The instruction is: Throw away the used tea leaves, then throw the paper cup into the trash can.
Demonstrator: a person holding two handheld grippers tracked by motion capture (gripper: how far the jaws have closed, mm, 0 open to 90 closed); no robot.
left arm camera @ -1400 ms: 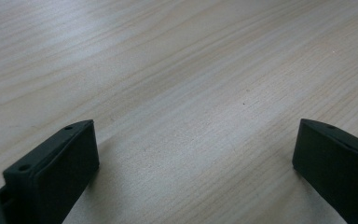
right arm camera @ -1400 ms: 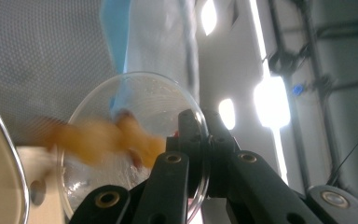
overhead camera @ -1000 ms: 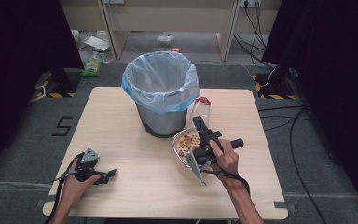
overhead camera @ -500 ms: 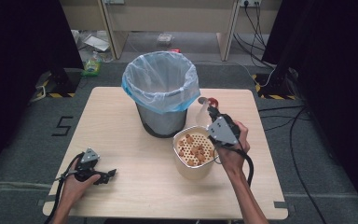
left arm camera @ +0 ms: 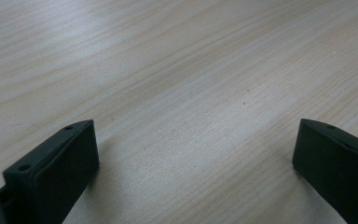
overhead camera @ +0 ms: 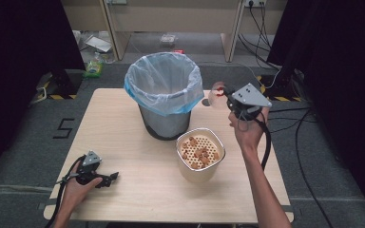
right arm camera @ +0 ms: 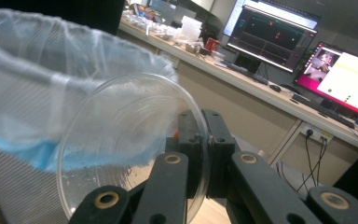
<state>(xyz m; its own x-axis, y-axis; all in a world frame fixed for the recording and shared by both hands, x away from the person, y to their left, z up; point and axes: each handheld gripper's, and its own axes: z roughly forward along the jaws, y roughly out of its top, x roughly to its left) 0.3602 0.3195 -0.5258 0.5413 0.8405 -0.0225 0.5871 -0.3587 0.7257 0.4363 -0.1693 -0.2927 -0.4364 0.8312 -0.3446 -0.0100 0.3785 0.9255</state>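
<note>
A clear round plastic lid (overhead camera: 215,95) is pinched by its rim in my right gripper (overhead camera: 225,97), held in the air just right of the grey bin (overhead camera: 164,95), which is lined with a pale blue bag. In the right gripper view the jaws (right arm camera: 199,126) are shut on the lid (right arm camera: 121,140), with the bin's bag (right arm camera: 37,70) close behind it. An open white tub (overhead camera: 199,154) of brown food pieces stands on the table in front of the bin. My left gripper (overhead camera: 111,178) rests on the table at the front left, its jaws (left arm camera: 193,135) wide apart over bare wood.
The wooden table (overhead camera: 123,137) has free surface at its left and front. Cables run over the floor on the right (overhead camera: 309,118). The right gripper view shows a desk with monitors (right arm camera: 279,37) far behind.
My right gripper has risen from the tub with the lid and moved back and to the right, beside the bin's rim. The tub now stands uncovered. The left gripper has stayed put.
</note>
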